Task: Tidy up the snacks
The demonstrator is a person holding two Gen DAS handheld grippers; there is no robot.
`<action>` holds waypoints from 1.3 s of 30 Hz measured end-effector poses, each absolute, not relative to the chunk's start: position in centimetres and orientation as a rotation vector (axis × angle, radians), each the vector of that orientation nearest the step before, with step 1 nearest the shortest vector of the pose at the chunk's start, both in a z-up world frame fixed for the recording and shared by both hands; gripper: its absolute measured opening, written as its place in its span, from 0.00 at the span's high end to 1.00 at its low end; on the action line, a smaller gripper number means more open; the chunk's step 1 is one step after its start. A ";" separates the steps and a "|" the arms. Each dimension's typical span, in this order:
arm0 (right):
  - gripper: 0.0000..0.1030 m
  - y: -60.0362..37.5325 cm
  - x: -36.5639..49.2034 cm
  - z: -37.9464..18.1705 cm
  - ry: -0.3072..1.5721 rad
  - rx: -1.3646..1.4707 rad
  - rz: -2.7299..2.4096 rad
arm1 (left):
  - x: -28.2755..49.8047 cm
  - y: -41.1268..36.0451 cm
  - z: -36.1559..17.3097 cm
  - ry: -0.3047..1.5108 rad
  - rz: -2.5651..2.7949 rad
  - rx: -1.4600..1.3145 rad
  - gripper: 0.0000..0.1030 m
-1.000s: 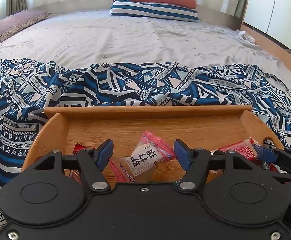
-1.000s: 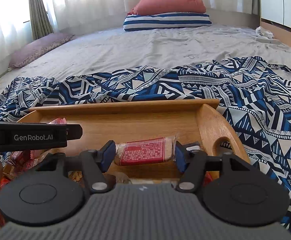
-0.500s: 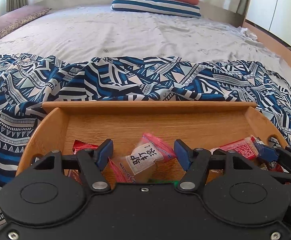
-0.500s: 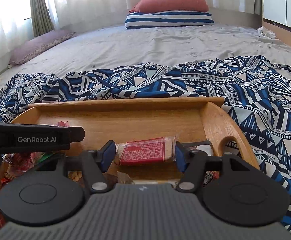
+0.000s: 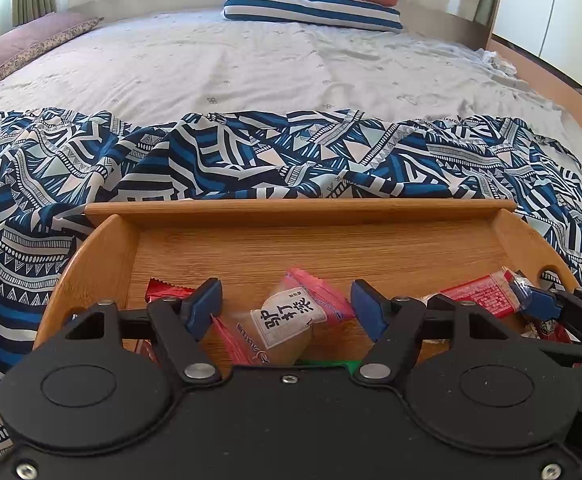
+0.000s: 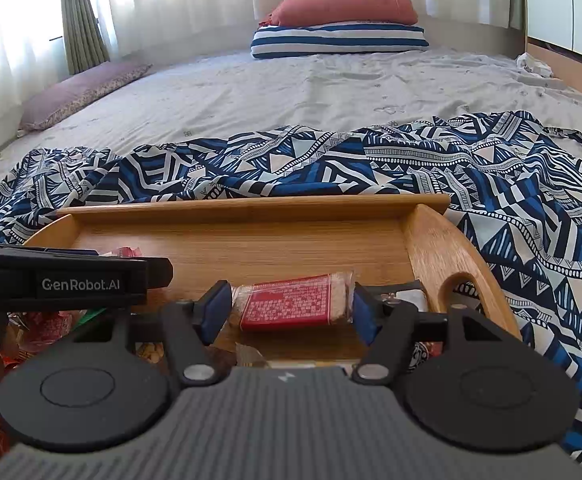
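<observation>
A: Start on the left. Why does the left tongs point(image 5: 286, 307) sit so low over the shallow bamboo tray with curved handle ends point(image 5: 299, 216)?

B: It points down into the tray's near half, where the snacks collect. Its blue pads have just been opening, and they stand spread on either side of a pink and tan wrapped snack with a white label of black characters point(image 5: 291, 318). The packet lies between them with clear gaps on both sides, so nothing is pinched. I judge it a release: the snack rests on the tray floor among other red wrappers.

A: And the right tongs point(image 6: 289, 309)?

B: Much the same. Its jaws have just been opening as well. A red rectangular packet with clear crimped ends point(image 6: 291, 307) lies crosswise between the pads, near the tray's right handle. The left pad sits very close to the packet's end, but the pads look eased off, not pressing.

A: Why the tray at all?

B: It gathers the loose snacks in one spot on the blue and white patterned cloth point(image 6: 491, 184) spread over the grey bed point(image 6: 291, 96). The tray's far half is bare wood.
</observation>
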State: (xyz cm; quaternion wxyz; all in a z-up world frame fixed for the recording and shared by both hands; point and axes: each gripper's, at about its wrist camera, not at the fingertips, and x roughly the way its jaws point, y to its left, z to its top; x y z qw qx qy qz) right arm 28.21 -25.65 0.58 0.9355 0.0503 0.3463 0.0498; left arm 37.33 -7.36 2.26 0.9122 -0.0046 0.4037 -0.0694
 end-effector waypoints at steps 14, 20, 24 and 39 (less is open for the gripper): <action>0.12 -24.5 27.1 1.5 0.683 0.047 0.086 | 35.9 -7.0 4.0 0.784 -0.115 0.012 0.10; 0.08 -24.4 26.2 2.7 0.665 0.054 0.065 | 34.6 -6.0 5.5 0.762 -0.087 0.008 0.04; 0.04 -24.5 25.4 3.6 0.662 0.060 0.052 | 33.5 -5.0 6.6 0.756 -0.083 -0.014 0.03; 0.00 -24.5 18.0 7.5 0.593 0.023 0.027 | 23.1 -3.1 11.2 0.667 -0.081 0.002 0.01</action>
